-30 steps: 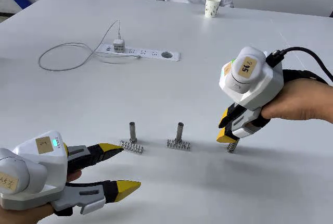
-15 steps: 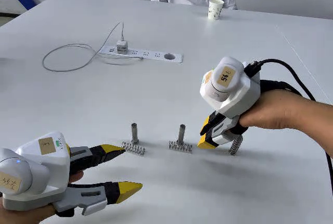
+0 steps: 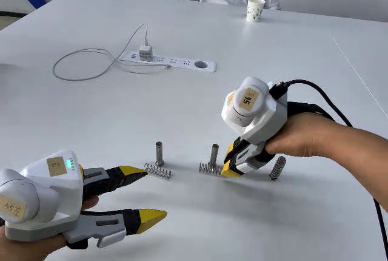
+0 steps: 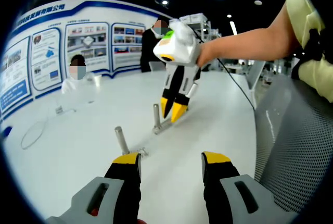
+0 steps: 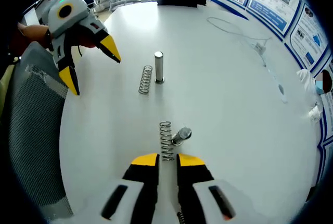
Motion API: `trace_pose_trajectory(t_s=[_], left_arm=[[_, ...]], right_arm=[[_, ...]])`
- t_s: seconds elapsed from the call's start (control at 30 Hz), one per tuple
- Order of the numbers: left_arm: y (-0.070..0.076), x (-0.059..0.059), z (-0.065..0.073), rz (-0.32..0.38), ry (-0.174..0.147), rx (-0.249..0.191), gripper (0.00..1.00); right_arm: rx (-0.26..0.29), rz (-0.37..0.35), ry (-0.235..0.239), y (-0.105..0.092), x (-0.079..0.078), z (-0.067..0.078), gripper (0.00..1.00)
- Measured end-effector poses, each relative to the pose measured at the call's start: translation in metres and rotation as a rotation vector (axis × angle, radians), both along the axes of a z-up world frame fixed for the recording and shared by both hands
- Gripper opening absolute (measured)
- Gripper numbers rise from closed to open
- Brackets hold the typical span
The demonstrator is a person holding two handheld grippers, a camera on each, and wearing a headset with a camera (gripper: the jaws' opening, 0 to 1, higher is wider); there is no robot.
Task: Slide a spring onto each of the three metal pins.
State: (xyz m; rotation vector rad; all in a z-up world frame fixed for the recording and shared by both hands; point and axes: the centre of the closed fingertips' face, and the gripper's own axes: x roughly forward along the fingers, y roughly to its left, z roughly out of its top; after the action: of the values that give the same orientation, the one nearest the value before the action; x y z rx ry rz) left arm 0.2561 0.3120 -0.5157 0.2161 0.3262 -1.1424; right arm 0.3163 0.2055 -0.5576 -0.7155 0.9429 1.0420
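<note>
On the table, the right gripper points down at the middle spring lying beside its pin, jaws narrowed around the spring's end; grip cannot be confirmed. The left gripper hovers apart, jaws spread wide, empty.

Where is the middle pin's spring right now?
The spring lies flat on the table against the foot of the middle pin. In the right gripper view it sits directly ahead of the fingers of the right gripper.
</note>
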Motion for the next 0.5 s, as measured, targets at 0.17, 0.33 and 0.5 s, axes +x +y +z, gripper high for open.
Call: trace_pose_trajectory(t_s=[0.17, 0.33, 0.5], left_arm=[[-0.001, 0.000, 0.000, 0.001, 0.002, -0.003, 0.47], [0.000, 0.001, 0.001, 0.006, 0.003, -0.004, 0.47], [0.001, 0.000, 0.000, 0.007, 0.005, -0.003, 0.47]], right_arm=[[-0.005, 0.010, 0.010, 0.003, 0.000, -0.006, 0.13], [-0.018, 0.019, 0.023, 0.004, -0.002, -0.012, 0.12], [-0.015, 0.019, 0.030, 0.006, -0.003, -0.013, 0.12]])
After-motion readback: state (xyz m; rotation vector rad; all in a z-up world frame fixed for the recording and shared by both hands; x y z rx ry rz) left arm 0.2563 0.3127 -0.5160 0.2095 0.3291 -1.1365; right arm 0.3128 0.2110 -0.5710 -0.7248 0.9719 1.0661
